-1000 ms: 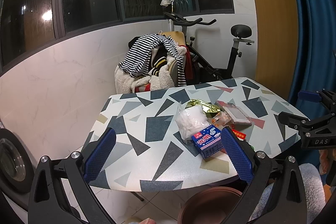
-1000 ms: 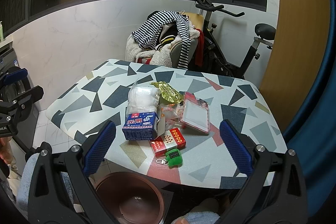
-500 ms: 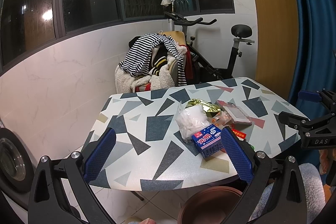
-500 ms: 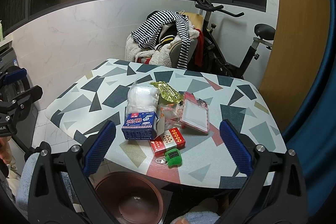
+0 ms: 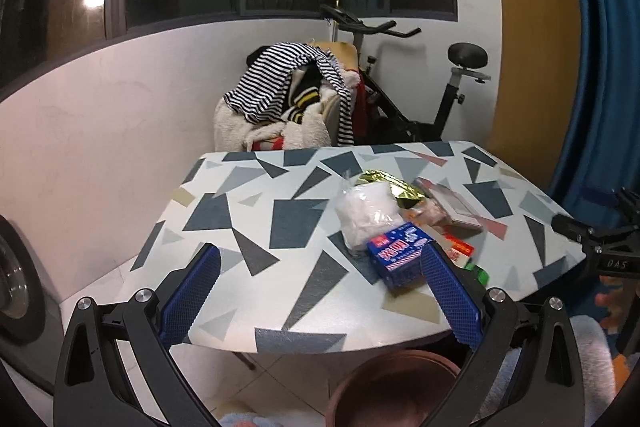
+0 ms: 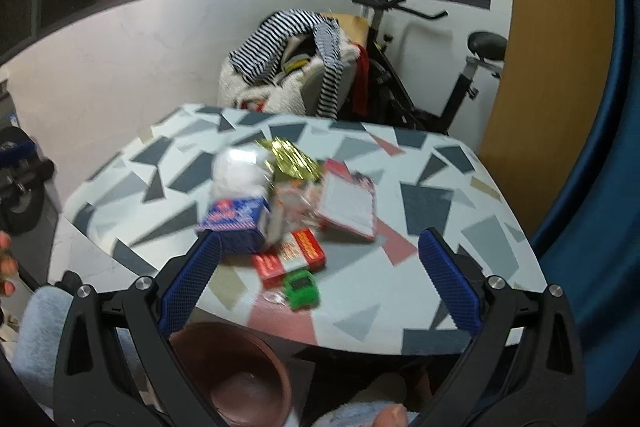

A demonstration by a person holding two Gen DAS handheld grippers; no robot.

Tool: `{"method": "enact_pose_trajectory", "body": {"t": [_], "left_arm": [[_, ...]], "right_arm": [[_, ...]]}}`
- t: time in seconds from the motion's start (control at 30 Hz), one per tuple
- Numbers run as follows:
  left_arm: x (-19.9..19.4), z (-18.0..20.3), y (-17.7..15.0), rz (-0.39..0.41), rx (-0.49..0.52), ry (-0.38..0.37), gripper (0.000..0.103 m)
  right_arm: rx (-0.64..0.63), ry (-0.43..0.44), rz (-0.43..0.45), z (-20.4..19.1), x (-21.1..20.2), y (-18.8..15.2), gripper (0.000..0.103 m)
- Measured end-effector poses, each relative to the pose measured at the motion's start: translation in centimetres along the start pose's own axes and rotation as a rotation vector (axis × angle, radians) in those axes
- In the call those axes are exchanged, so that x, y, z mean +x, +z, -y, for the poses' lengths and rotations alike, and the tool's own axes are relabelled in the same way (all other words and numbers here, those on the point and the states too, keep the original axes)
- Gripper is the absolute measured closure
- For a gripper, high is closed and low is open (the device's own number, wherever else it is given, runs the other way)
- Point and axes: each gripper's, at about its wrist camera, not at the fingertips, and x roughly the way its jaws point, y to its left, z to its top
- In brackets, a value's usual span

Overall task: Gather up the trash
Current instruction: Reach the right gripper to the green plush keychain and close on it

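Both hand-held grippers spread wide, nothing in them: left hand-held gripper [image 5: 320,291] and right hand-held gripper [image 6: 320,281] hang off the bench [image 5: 248,227] near edge. Trash pile w/ blue box [image 6: 236,223] sits mid-bench; brown bin [image 6: 236,379] on floor below near edge.

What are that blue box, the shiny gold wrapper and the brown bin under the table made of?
Blue box: seemingly printed cardboard, with crisp folded edges. Gold wrapper: probably metallic foil, crinkled and glinting. Brown bin: likely smooth plastic with a soft sheen, though I can't be sure.
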Motion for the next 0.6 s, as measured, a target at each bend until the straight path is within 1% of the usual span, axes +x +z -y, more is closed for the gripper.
{"method": "enact_pose_trajectory", "body": {"t": [0.1, 0.13, 0.2, 0.3, 0.33, 0.37, 0.43, 0.5, 0.53, 0.57, 0.6], "left_arm": [[1.2, -0.3, -0.6, 0.000, 0.004, -0.002, 0.005], [1.5, -0.3, -0.8, -0.005, 0.004, -0.004, 0.005], [2.4, -0.3, -1.2, -0.015, 0.001, -0.016, 0.005], [4.0, -0.4, -1.8, -0.043, -0.009, -0.028, 0.005], [4.5, -0.4, -2.0, -0.061, -0.019, -0.041, 0.005], [5.3, -0.5, -2.3, -0.091, -0.038, -0.064, 0.005], [6.3, -0.6, -2.6, -0.119, -0.060, -0.070, 0.005], [7.2, -0.8, -3.0, -0.141, -0.085, -0.074, 0.005], [7.5, -0.9, -3.1, -0.149, -0.097, -0.089, 0.005], [7.9, -1.1, -3.3, -0.164, -0.119, -0.108, 0.005], [8.4, -1.4, -3.5, -0.178, -0.144, -0.117, 0.005]], "right_arm": [[0.009, -0.012, -0.067, 0.9, 2.0, -1.6, 0.006], [0.017, -0.031, -0.109, 1.2, 3.0, -2.2, 0.006], [0.014, -0.066, -0.158, 1.3, 4.7, -3.4, 0.006], [0.009, -0.050, -0.185, 1.4, 6.5, -4.7, 0.006], [0.017, -0.022, -0.199, 1.5, 7.4, -5.1, 0.008], [0.023, 0.000, -0.209, 1.5, 8.1, -5.4, 0.019], [0.041, 0.052, -0.234, 1.5, 10.0, -5.9, 0.030], [0.048, 0.087, -0.242, 0.9, 11.1, -6.1, 0.035], [0.056, 0.118, -0.247, 0.6, 12.2, -6.3, 0.042], [0.057, 0.127, -0.254, 0.4, 12.5, -6.3, 0.046], [0.059, 0.136, -0.259, 0.2, 13.1, -6.4, 0.047]]}}
